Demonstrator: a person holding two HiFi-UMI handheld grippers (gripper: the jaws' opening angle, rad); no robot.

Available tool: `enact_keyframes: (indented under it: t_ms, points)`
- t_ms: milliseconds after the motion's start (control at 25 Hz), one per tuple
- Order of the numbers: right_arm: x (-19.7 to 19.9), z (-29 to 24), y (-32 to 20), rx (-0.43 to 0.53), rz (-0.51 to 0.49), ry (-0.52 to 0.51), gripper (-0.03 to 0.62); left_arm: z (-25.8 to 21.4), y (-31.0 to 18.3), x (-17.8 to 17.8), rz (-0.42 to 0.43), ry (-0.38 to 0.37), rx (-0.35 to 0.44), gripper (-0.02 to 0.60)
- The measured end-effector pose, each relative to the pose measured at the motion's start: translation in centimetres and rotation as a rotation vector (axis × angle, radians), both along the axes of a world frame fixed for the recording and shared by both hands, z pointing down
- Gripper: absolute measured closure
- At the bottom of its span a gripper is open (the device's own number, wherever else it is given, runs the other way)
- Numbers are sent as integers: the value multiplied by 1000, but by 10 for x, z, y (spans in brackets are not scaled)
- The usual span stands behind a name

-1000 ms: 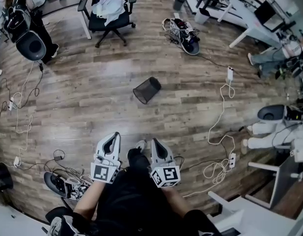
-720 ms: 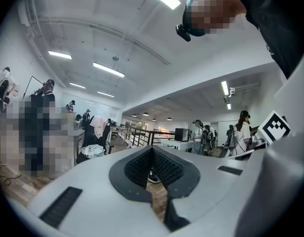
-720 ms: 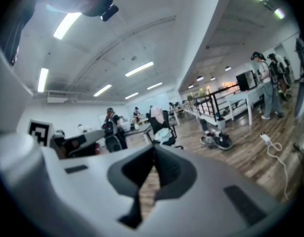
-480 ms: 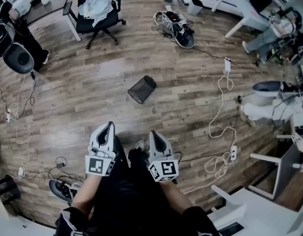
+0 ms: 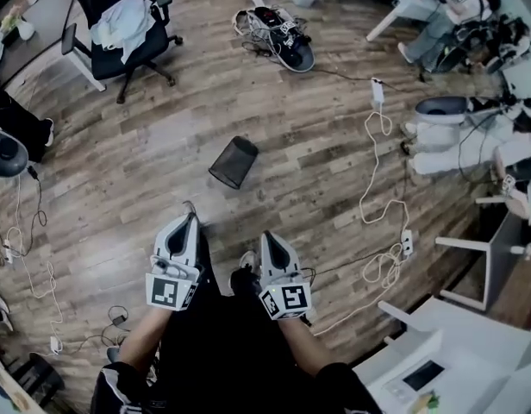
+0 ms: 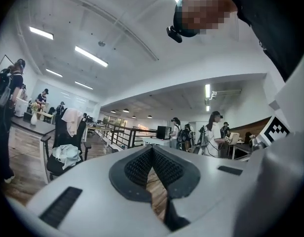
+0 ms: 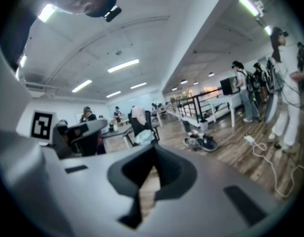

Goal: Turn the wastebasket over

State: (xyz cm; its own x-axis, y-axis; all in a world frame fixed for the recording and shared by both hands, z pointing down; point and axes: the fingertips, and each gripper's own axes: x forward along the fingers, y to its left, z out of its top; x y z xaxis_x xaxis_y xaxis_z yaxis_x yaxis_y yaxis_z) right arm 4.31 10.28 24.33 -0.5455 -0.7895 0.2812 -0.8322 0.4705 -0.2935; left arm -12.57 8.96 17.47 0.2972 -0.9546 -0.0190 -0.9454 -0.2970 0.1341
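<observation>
1. Biggest risk: both pairs of my jaws are pressed together and hold nothing. That goes for my left gripper and my right gripper alike. If I reach the black wire-mesh wastebasket like this, I would probably only shove it.
2. Next: it lies on its side on the grey-brown wooden plank floor. A round wall on smooth boards could roll away from my fingertips at the first nudge.
3. Smaller: the mesh wall looks thin and springy. A pinch from one gripper alone might slip or twist as the basket swings upright.
4. Smallest: the long white power cable snakes over the floor off to the right of my right fingertips. It could catch a foot if I drift that way.
5. The basket sits ahead of both fingertips, well apart from them, roughly between the two lines they point along.
6. It tapers: the wide open mouth seems to face back towards my fingers, the narrower base away. It looks empty, as far as I can tell.
</observation>
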Motion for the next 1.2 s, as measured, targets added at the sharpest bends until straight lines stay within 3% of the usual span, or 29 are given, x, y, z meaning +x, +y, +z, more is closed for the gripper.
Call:
enact_keyframes:
  t_ms: [160, 360, 840, 1200]
  points:
    - [-30, 14, -35, -26, 38, 16, 562, 9, -43, -33, 45, -5, -22, 549]
    - [-56, 52, -74, -72, 75, 19, 562, 36, -83, -63, 35, -15, -50, 549]
    - [-73, 192, -130, -243, 152, 83, 562, 120, -132, -76, 60, 14, -130, 549]
    - [-87, 292, -144, -346, 77, 216, 560, 175, -142, -74, 86, 21, -203, 549]
